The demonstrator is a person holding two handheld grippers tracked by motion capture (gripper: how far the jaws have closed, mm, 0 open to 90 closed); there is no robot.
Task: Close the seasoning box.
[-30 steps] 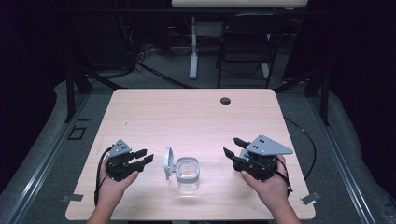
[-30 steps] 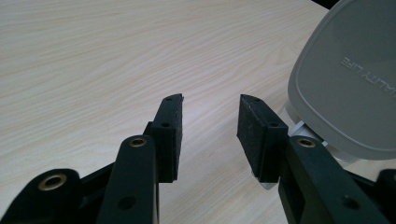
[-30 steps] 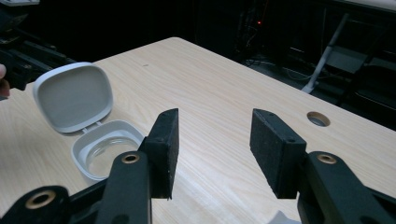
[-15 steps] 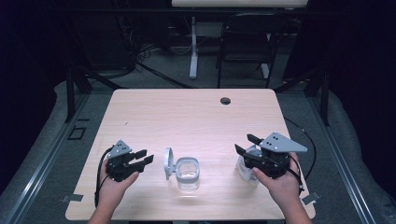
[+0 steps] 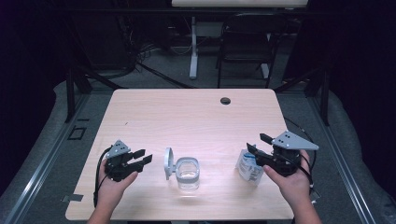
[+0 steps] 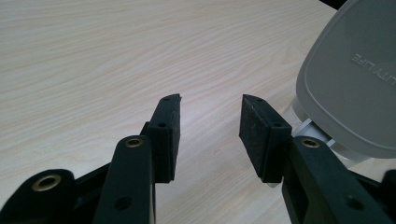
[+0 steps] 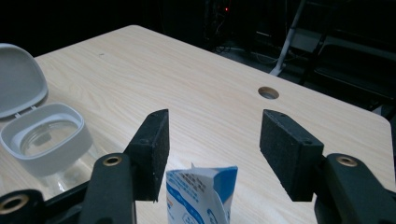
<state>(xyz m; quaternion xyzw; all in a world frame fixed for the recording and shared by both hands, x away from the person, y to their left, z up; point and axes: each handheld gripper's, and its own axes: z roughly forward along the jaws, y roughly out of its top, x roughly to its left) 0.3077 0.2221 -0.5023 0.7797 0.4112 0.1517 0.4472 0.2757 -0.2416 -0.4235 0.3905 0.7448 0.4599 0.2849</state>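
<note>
Carton [image 5: 249,165] sits near the table's [image 5: 196,116] right edge, between the right gripper's [image 7: 212,144] jaws, which have just been opening; pads aren't touching it. Left gripper [image 6: 209,125] gapes empty beside the open-lidded jar [image 5: 187,172]. Pulling away carelessly could tip the carton.

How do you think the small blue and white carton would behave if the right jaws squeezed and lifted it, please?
The carton looks like thin card with its top torn open, so it would probably dent under a firm squeeze. It is small and upright on the table, so a sideways nudge could well tip it. If any liquid remains, which cannot be seen, it might spill.
</note>
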